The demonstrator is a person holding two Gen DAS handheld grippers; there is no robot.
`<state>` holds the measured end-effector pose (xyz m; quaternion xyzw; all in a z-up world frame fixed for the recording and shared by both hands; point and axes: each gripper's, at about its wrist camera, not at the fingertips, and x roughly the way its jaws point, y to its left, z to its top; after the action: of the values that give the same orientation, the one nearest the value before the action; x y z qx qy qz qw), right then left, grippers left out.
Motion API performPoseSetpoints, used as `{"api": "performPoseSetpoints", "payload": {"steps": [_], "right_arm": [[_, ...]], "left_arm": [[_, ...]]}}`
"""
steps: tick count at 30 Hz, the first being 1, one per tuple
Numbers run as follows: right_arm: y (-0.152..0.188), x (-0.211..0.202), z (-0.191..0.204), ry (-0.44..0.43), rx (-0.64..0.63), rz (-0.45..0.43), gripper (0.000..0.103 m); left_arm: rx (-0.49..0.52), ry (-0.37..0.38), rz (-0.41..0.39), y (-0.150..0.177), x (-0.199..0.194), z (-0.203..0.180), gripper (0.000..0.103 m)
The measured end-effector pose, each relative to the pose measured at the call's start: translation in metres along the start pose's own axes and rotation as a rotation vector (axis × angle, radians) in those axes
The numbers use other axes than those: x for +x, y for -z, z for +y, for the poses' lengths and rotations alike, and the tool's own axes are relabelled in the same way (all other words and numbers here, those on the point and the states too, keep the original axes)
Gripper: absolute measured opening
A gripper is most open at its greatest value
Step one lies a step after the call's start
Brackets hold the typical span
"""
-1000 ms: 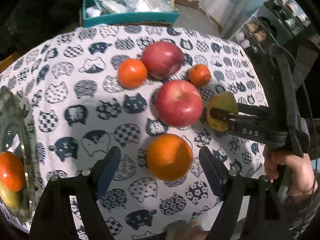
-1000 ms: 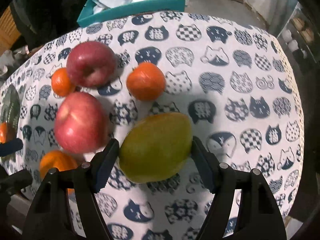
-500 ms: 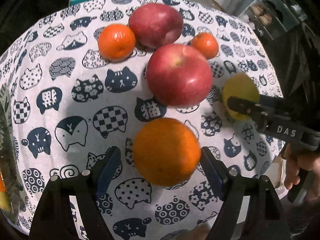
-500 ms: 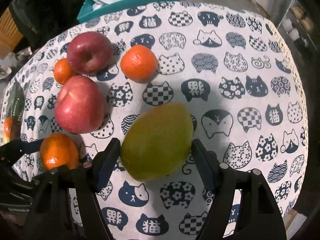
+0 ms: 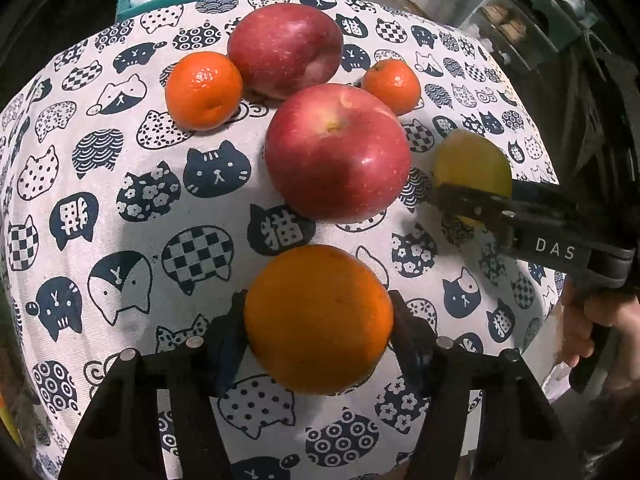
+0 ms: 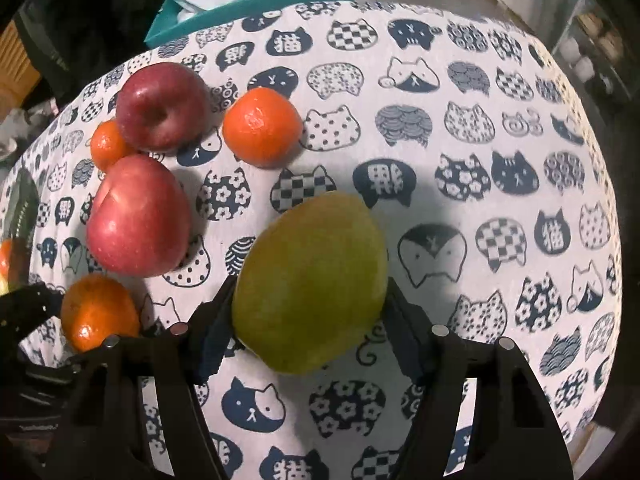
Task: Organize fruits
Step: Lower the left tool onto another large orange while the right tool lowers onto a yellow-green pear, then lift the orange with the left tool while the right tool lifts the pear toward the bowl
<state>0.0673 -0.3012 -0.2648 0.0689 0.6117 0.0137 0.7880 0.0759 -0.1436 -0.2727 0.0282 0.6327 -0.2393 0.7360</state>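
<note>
Left gripper (image 5: 318, 320): jaws closing, both pads against the sides of a large orange (image 5: 318, 318) on the table. The orange's underside and the pad faces are hidden behind the fruit.

Right gripper (image 6: 310, 304): jaws closing, pads meeting the flanks of a green-yellow mango (image 6: 310, 282). Whether it rests on the cloth or is lifted, cannot tell. In the left view the same mango shows only as a yellow cap, its lower half hidden by the gripper's black finger.

A hand (image 5: 596, 328) on that gripper's handle, cut off at the frame edge.

Beyond the orange: a red apple (image 5: 336, 152), stem dimple up. Farther back a darker apple (image 5: 286, 50), with a mandarin (image 5: 204, 90) touching its left side and a smaller mandarin (image 5: 392, 86) just off its right.

Far left of the right view: a dark dish (image 6: 20, 220), mostly cropped, with a sliver of orange fruit in it; contents unclear.

Surface: white tablecloth (image 6: 460, 160) printed with navy cat heads, covering the whole tabletop.

Behind the table: a teal bin (image 6: 248, 6) holding clear plastic bags, contents unreadable. Shelving (image 5: 532, 12) at upper right, blurred. Left background dark, nothing legible.
</note>
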Motion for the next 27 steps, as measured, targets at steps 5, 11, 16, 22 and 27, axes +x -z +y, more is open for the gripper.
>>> {"api": "performPoseSetpoints", "payload": {"steps": [5, 11, 16, 22, 27], "right_arm": [[0.000, -0.003, 0.011, 0.044, -0.047, -0.021, 0.067], [0.000, -0.024, 0.018, 0.054, -0.058, -0.081, 0.066], [0.001, -0.039, 0.021, 0.045, -0.072, -0.116, 0.066], [0.007, -0.055, 0.029, 0.049, -0.086, -0.154, 0.066], [0.004, -0.074, 0.037, 0.028, -0.082, -0.211, 0.066]], "left_arm": [[0.015, -0.025, -0.027, 0.003, -0.007, 0.000, 0.065], [0.004, -0.031, -0.074, 0.001, -0.028, 0.003, 0.065], [0.002, -0.033, -0.117, 0.000, -0.049, 0.002, 0.065], [0.005, -0.045, -0.163, 0.002, -0.071, 0.003, 0.065], [0.014, -0.058, -0.215, 0.003, -0.091, 0.002, 0.065]]}}
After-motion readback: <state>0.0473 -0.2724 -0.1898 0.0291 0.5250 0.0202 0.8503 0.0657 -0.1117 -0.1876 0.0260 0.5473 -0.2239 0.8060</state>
